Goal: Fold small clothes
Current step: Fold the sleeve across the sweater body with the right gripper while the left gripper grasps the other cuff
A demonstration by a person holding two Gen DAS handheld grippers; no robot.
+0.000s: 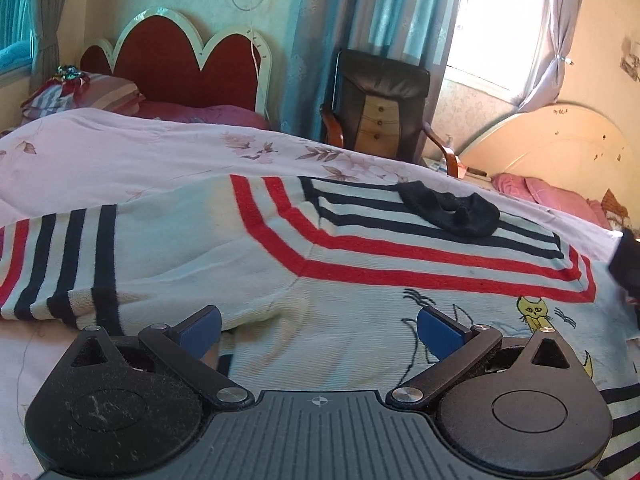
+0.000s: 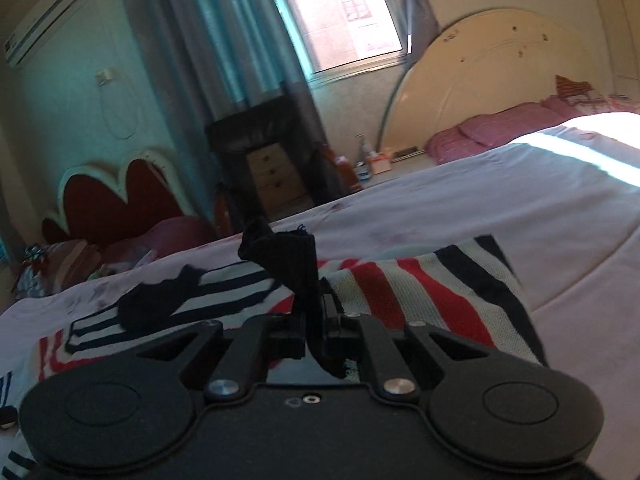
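A white knit sweater point(image 1: 248, 248) with red and navy stripes and a yellow cat drawing lies spread flat on the bed. A black sock point(image 1: 452, 208) lies on its striped upper part, also seen in the right wrist view point(image 2: 156, 300). My left gripper point(image 1: 318, 330) is open and empty, low over the sweater's near part, its blue pads point(image 1: 438, 330) apart. My right gripper point(image 2: 314, 320) is shut on a second black sock point(image 2: 288, 256), which sticks up from the jaws above the sweater point(image 2: 420, 292). The right gripper shows as a dark shape at the left wrist view's right edge point(image 1: 626, 264).
The bed has a pale pink floral cover point(image 1: 120, 148). A red scalloped headboard point(image 1: 180, 64) and pillows stand at the far left, a black chair point(image 1: 380, 100) by the teal curtains, and a cream headboard point(image 1: 552, 140) with pink pillows at the right.
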